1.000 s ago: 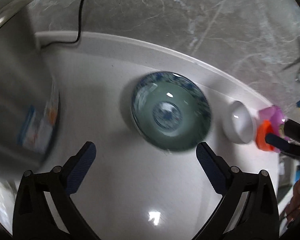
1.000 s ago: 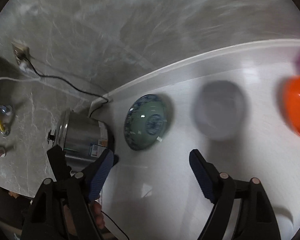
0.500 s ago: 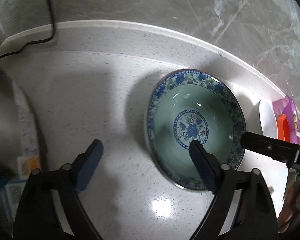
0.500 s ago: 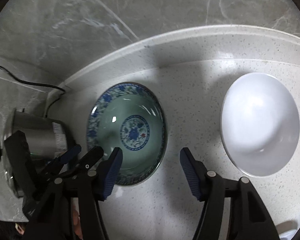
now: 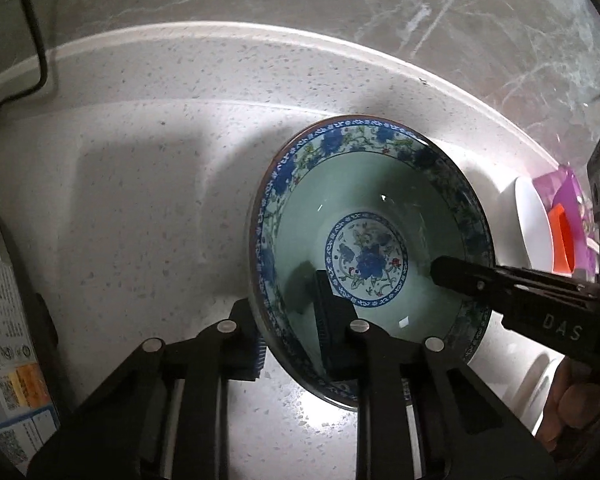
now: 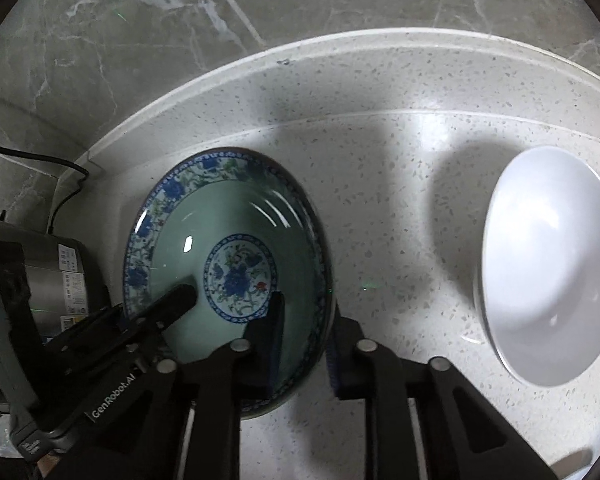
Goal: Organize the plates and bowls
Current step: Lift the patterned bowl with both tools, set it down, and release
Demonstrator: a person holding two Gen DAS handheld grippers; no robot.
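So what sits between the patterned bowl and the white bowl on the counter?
Nothing: in the right wrist view, only bare speckled counter separates the patterned bowl from the white bowl.

On the table (image 6: 400, 200), the patterned bowl (image 6: 236, 216) sits near the back edge, the plain bowl (image 6: 548, 264) well apart to its right. A metal pot (image 6: 60, 276) stands just left of the patterned bowl, toward the table's left edge.
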